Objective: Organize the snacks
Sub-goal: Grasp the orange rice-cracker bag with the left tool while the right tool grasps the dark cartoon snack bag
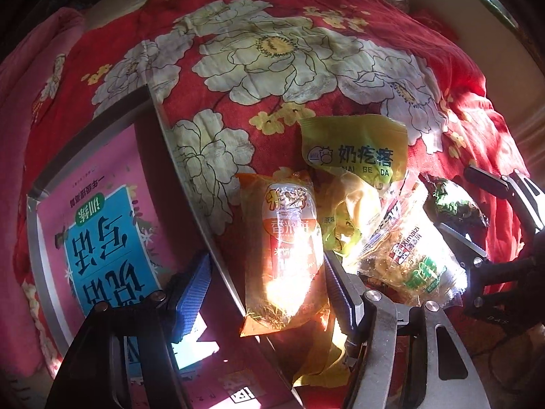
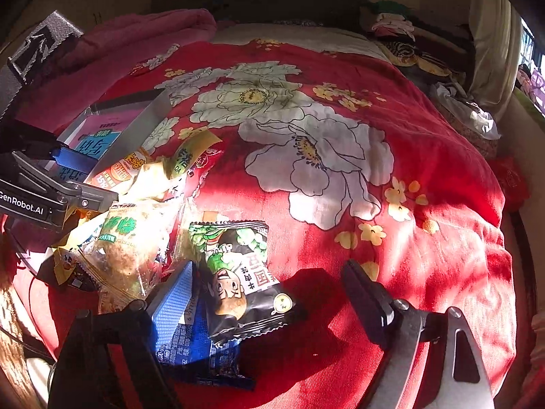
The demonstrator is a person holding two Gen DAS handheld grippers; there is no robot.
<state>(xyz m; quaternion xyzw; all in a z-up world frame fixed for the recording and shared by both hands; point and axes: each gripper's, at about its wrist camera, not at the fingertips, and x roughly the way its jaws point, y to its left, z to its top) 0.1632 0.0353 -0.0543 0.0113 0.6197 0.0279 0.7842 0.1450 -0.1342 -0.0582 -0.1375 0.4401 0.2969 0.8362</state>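
Orange crinkly plastic rice-cracker packet (image 1: pixel 282 255) is lying on the red floral quilt (image 1: pixel 272 17) beside the metal tray (image 1: pixel 190 156), sitting between the left gripper's (image 1: pixel 269 283) unclenched jaws; light, slippery, crushable, so pinching mid-body seems best. Right gripper (image 2: pixel 272 293), also released, is straddling the black cartoon snack pouch (image 2: pixel 245 272).

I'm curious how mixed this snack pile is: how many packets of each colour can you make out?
Orange packet: 1
Yellow packets: 2
Clear packet: 1
Black-and-green packet: 1
Blue packet: 1
Total: 6 clearly told apart; more may be hidden.
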